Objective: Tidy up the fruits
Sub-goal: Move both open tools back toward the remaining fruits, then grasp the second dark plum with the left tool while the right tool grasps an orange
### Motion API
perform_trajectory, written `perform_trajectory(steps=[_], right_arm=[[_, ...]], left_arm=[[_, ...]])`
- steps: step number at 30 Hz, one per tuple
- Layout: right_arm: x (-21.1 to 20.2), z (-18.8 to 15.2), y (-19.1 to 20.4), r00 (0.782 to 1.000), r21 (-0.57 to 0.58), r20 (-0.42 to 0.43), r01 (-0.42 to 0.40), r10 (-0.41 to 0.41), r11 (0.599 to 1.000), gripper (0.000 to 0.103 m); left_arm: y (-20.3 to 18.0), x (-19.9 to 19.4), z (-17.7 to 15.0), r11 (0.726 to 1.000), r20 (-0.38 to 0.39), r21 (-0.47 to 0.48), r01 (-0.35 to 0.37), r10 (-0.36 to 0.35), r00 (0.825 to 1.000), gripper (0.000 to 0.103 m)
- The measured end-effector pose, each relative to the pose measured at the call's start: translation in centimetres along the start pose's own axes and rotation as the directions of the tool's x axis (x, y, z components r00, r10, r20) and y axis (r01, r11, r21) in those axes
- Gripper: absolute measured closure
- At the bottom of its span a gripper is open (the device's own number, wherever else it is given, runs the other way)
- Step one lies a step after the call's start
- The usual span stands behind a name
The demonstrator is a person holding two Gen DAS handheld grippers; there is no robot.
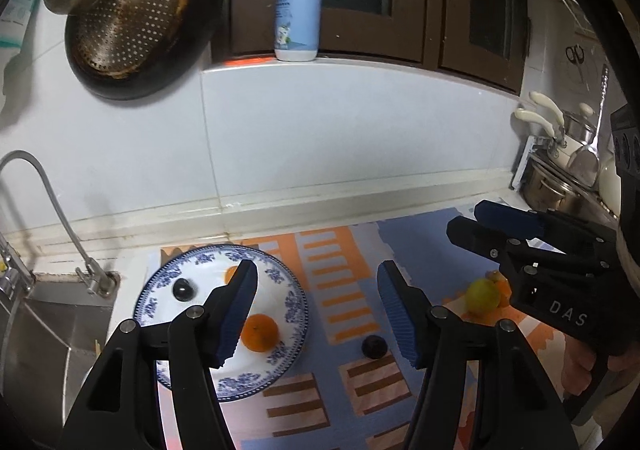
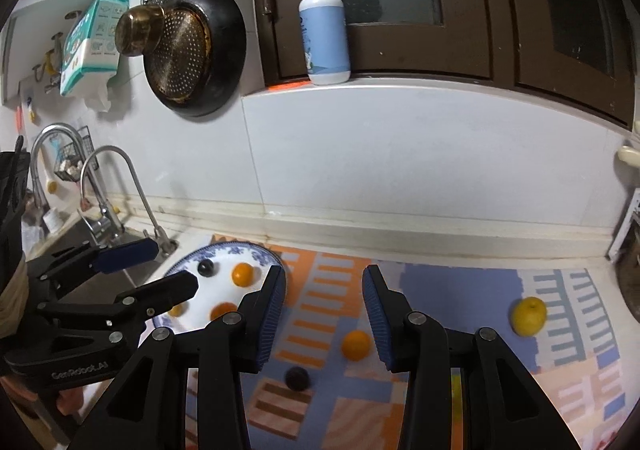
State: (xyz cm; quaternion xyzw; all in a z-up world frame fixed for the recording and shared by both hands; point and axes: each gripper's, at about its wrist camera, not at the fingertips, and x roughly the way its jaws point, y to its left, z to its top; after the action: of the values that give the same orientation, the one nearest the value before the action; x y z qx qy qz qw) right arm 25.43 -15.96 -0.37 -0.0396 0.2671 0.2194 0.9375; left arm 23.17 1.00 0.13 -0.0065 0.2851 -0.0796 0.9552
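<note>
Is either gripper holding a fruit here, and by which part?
Nothing is held. The left gripper and right gripper are both open, with nothing between their fingers.

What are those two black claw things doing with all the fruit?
A person is sorting fruit onto the blue-and-white plate with a gripper in each hand. The left gripper and right gripper both have open jaws and hold nothing. Some oranges and a dark plum already sit on the plate. On the mat, an orange, another dark plum and a yellow lemon wait.
</note>
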Motion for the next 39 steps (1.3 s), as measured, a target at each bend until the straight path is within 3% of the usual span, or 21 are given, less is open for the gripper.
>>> perform_trajectory(steps=[12, 21, 29, 39], right_arm=[[1.4, -3.4, -2.0, 0.997, -0.002, -0.077, 0.009, -0.009, 1.000, 0.062], [4.1, -5.5, -2.6, 0.986, -0.011, -0.165, 0.003, -0.005, 1.000, 0.062], [6.6, -6.6, -2.8, 0.974, -0.014, -0.225, -0.004, 0.001, 1.000, 0.062], [9.5, -7.4, -2.9, 0.961, -0.010, -0.277, -0.003, 0.000, 1.000, 0.062]], left_arm=[[-2.1, 2.6, -2.9, 0.998, -0.007, 0.068, 0.000, 0.001, 1.000, 0.042], [-3.2, 5.0, -5.4, 0.985, -0.067, 0.167, 0.041, -0.030, 0.997, 0.042], [-3.7, 7.3, -7.1, 0.973, -0.146, 0.194, 0.125, -0.097, 0.985, 0.042], [-4.0, 10.1, -8.0, 0.963, -0.243, 0.208, 0.169, -0.117, 0.963, 0.048]])
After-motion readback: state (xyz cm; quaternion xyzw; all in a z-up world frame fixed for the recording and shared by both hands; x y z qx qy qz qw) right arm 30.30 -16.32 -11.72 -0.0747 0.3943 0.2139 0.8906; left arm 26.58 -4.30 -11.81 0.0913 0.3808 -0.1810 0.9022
